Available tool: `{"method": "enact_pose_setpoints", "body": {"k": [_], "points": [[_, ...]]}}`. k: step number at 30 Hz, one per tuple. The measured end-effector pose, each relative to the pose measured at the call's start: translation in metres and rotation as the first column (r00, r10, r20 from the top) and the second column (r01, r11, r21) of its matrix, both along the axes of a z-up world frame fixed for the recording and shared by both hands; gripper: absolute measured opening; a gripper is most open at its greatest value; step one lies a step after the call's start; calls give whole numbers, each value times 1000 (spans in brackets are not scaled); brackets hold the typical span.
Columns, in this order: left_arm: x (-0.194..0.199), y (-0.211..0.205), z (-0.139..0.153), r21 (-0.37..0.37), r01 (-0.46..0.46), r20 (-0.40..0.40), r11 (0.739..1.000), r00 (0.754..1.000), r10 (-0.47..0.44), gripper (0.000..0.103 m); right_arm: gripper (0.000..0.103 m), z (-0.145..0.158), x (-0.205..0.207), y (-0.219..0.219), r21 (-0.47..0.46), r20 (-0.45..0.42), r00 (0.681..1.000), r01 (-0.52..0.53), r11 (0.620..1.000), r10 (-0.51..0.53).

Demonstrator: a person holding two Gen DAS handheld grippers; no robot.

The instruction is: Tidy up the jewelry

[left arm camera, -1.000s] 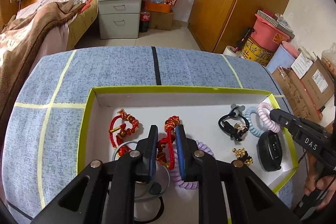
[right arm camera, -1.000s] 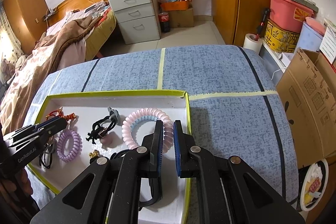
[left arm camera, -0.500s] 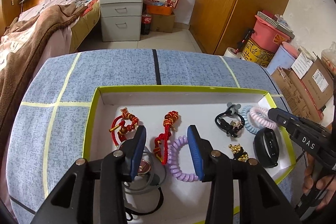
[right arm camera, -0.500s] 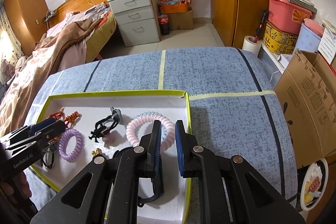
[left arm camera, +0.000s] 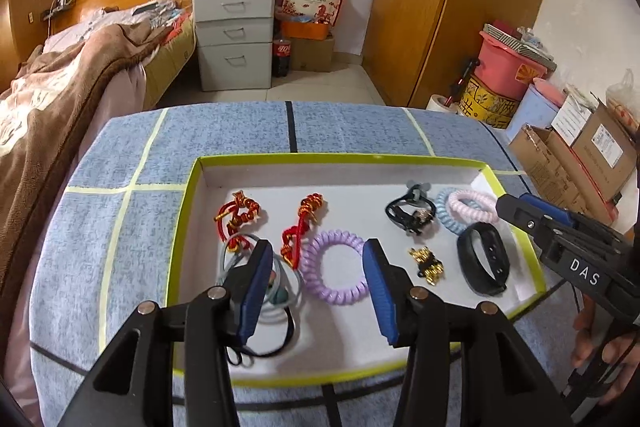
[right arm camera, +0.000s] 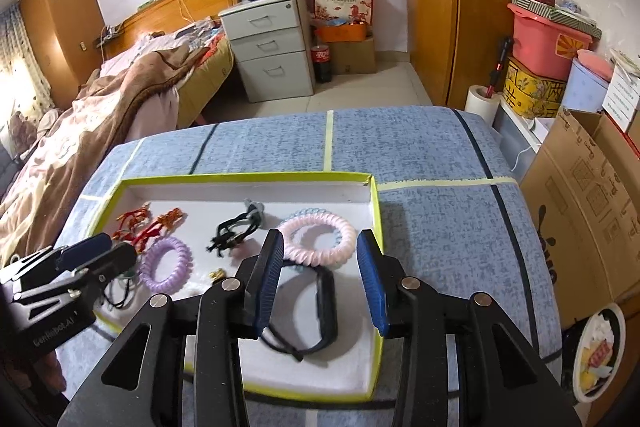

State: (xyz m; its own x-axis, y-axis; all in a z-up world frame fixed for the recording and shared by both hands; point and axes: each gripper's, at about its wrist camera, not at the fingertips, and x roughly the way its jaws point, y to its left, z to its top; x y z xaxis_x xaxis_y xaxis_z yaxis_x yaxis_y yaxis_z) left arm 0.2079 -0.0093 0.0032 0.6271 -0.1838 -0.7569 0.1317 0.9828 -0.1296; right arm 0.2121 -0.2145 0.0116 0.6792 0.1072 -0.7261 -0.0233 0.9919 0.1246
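Across the lower centre of the left wrist view, the left gripper [left arm camera: 316, 287] hangs above the white tray [left arm camera: 340, 159] with its jaws spread wide and nothing between them; the purple coil band [left arm camera: 335, 268] lies on the tray floor in the gap below, not touched as far as I can tell. Right gripper [right arm camera: 318, 277], lower centre of its own view, is likewise wide open and empty, poised over the black wristband [right arm camera: 316, 311] at the tray's right end. Tray contents, left to right in the left wrist view: first red knotted bracelet [left arm camera: 238, 215], second red knotted bracelet [left arm camera: 302, 227], a tangle of grey and black cords [left arm camera: 264, 307] at the lower left partly hidden behind the left finger, the purple coil, a small gold charm [left arm camera: 428, 261], a black hair tie [left arm camera: 408, 213], and a pink coil band [left arm camera: 474, 205] lying over a pale blue coil band [left arm camera: 446, 217]. Judgement on progress: every piece visible sits inside the tray and none on the blue cloth [left arm camera: 240, 131] around it, so gathering looks complete. Items are roughly spaced in a row, but the cord tangle and the overlapping pink/blue coils look unsorted; separating those is probably what remains. No target layout is shown, so completion cannot be confirmed.
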Motion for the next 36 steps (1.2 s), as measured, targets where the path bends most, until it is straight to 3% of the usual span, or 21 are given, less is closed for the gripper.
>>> {"method": "enact_pose_setpoints", "body": {"k": [20, 36], "points": [[-71, -4, 18, 58, -97, 100, 994, 991, 91, 50, 40, 11, -79, 29, 12, 83, 996, -37, 999, 36], [-95, -2, 13, 68, -160, 106, 985, 983, 152, 50, 40, 1, -107, 40, -5, 83, 995, -52, 999, 53]]}}
